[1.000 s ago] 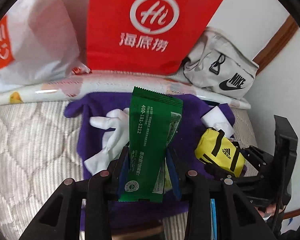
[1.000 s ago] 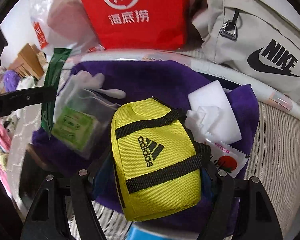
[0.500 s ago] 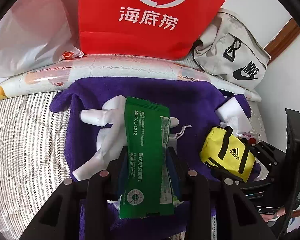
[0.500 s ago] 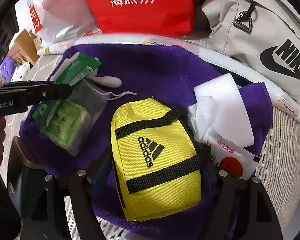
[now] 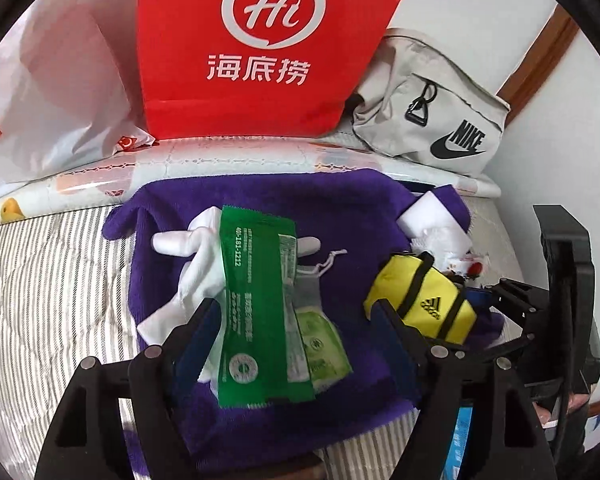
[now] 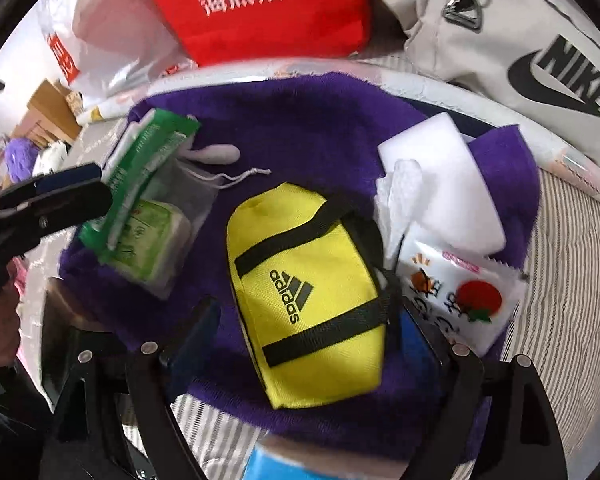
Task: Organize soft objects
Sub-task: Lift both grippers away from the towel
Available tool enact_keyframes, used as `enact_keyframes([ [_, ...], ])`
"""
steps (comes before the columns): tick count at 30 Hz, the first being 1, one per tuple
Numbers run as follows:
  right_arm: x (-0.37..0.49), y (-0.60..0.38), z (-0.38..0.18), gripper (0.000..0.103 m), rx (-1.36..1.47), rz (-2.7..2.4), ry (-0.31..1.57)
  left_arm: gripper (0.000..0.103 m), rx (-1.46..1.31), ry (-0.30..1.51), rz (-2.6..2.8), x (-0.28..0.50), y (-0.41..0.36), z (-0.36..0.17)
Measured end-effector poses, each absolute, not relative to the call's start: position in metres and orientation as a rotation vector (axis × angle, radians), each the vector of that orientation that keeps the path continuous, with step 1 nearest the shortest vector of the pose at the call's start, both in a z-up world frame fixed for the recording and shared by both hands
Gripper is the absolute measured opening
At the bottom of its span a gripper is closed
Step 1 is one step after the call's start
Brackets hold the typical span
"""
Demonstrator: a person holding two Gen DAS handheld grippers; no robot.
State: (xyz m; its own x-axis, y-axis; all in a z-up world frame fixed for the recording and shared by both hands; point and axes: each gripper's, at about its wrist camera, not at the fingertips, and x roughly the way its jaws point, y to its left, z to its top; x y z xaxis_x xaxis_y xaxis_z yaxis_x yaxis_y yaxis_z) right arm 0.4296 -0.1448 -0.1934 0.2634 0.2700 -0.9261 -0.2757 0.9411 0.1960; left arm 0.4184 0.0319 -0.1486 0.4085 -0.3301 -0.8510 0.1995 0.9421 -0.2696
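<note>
Released now, green packet lies between the opening jaws of left gripper, pads apart from it. Right gripper also opens around yellow pouch, lying on purple towel.

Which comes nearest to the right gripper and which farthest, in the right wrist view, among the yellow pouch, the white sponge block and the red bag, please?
1. Yellow pouch: lying between the opening jaws of the right gripper, untouched.
2. White sponge block: beyond it, up and right, on the purple towel.
3. Red bag: standing farthest back, behind the towel.
</note>
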Motion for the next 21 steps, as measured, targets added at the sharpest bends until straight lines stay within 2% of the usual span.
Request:
enact_keyframes([
  [9,0.399,-0.175,-0.163,0.085,0.044,0.349,1.171,0.076,-0.124,1.051,-0.315,0.376,0.039,-0.115],
  [21,0.307,-0.208,-0.123,0.086,0.171,0.292,1.014,0.076,-0.152,0.88,-0.33,0.271,0.056,-0.073],
])
